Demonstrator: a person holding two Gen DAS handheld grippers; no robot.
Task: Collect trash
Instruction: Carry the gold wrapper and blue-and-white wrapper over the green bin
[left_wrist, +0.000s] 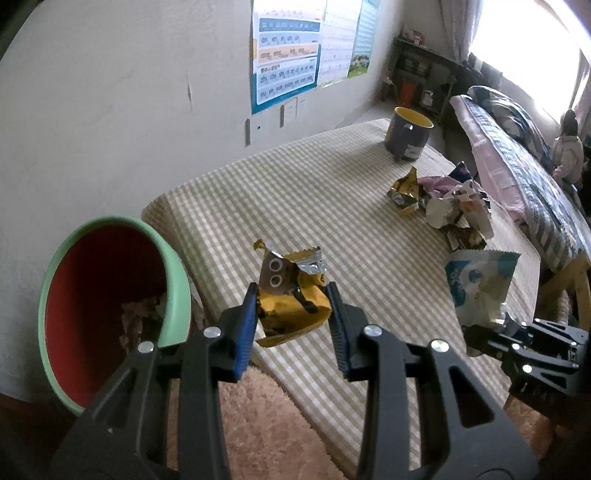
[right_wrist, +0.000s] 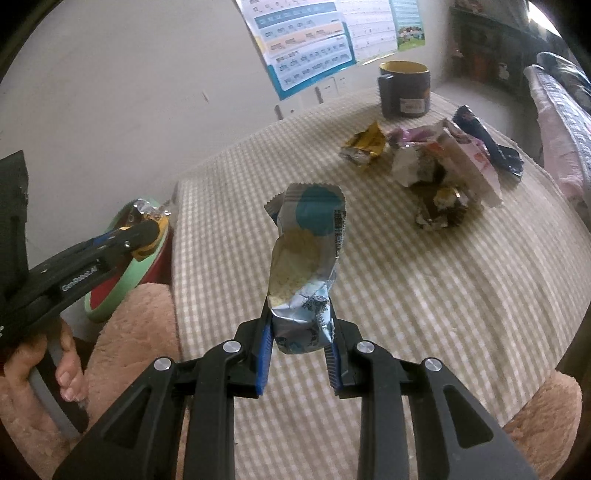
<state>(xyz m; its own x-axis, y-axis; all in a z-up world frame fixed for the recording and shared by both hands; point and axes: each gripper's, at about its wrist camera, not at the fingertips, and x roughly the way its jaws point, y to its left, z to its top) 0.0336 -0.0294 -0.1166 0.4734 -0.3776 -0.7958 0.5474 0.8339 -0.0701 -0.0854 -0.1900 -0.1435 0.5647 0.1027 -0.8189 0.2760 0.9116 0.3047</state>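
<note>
Trash wrappers fill both grippers: the left gripper clamps a crumpled yellow wrapper above the edge of the checked table, near the green bin with the red inside, while the right gripper pinches an upright blue-and-white packet. More wrappers lie heaped on the cloth near a dark mug.

Home bedroom, quilted bed, children's wall charts
</note>
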